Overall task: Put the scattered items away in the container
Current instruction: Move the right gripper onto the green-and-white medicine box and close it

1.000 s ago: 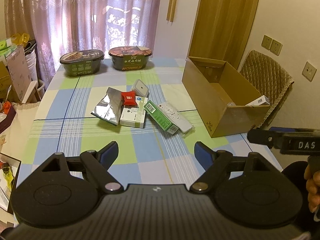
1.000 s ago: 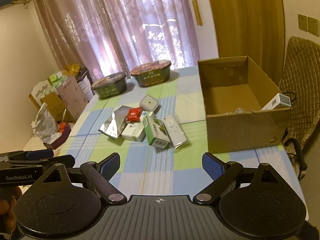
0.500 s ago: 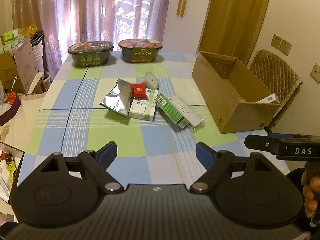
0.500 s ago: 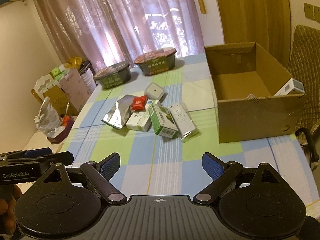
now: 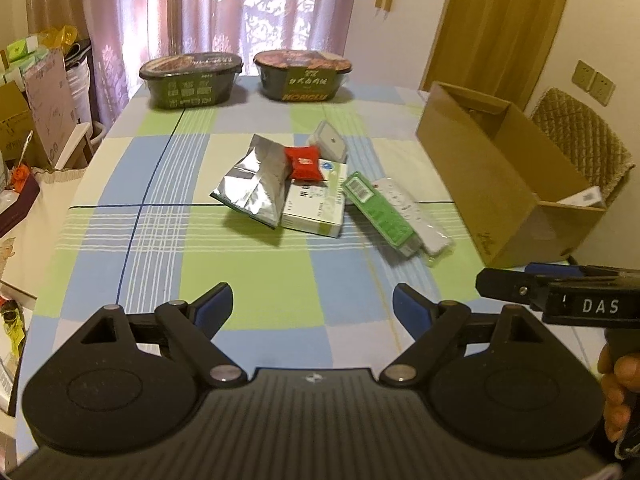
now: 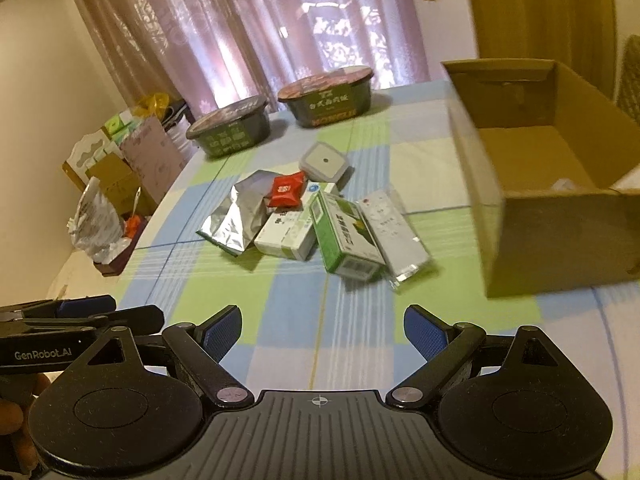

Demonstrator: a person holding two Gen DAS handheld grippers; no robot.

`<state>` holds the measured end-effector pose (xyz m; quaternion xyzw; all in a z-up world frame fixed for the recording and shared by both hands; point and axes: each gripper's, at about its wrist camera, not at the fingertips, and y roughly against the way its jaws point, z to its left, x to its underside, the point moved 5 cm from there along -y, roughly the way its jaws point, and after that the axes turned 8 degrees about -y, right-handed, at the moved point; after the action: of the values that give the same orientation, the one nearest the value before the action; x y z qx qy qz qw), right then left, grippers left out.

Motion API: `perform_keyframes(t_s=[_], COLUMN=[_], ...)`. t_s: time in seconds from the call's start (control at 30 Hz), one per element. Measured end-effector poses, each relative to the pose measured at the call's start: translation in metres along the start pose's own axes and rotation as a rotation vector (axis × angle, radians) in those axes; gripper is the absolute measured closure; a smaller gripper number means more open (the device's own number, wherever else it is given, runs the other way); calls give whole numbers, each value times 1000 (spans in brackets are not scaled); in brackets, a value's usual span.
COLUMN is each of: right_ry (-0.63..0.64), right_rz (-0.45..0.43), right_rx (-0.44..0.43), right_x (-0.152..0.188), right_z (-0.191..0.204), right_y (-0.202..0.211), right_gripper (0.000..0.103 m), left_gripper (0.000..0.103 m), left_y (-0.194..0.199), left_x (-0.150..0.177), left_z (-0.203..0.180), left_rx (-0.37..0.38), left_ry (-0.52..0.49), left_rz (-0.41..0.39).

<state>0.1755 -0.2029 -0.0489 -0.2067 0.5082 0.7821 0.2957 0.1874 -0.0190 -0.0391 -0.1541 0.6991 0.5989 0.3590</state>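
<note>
Cardboard and foil make up the scattered pile at table centre: a silver pouch (image 5: 256, 186), soft and crinkly, probably light; a red sachet (image 5: 304, 163) lying on it; a white carton (image 5: 316, 208) and a green carton (image 5: 378, 210), stiff, flat-sided, best gripped across their narrow width; a wrapped remote (image 5: 412, 210) whose film looks slippery; a small lidded tub (image 5: 330, 140) at 12 o'clock of the pile. The open cardboard box (image 5: 480, 176) stands at 3 o'clock, well apart, with a white packet already inside. Left gripper (image 5: 312, 304) and right gripper (image 6: 322, 330) hover near the table's front edge, fingers spread wide, holding nothing. Two noodle bowls (image 5: 191, 80) sit at the far edge
</note>
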Motion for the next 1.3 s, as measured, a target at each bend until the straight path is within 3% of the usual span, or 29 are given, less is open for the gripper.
perform_keyframes(t_s=[0.27, 0.3, 0.33, 0.37, 0.63, 0.9, 0.93, 1.3], right_ry=[102, 109, 109, 107, 120, 106, 109, 213], right_rz=[11, 10, 13, 17, 12, 36, 46, 105], right_rx=[20, 23, 24, 28, 80, 111, 113, 137], right_x=[-12, -15, -17, -20, -34, -34, -32, -7], right_z=[-7, -8, -10, -12, -16, -25, -26, -6], right_y=[-72, -79, -86, -92, -130, -141, -143, -125], right_gripper=[10, 13, 27, 30, 30, 30, 36, 39], left_gripper=[19, 19, 19, 19, 19, 19, 18, 18], left_y=[-70, -76, -82, -86, -109, -112, -111, -111], left_x=[-16, -17, -18, -18, -21, -19, -19, -20], left_z=[26, 29, 32, 34, 40, 43, 43, 44], left_rx=[5, 4, 2, 2, 39, 57, 61, 74], left_ry=[-60, -59, -57, -54, -8, 16, 18, 25], left_rz=[18, 16, 16, 18, 44, 59, 57, 59])
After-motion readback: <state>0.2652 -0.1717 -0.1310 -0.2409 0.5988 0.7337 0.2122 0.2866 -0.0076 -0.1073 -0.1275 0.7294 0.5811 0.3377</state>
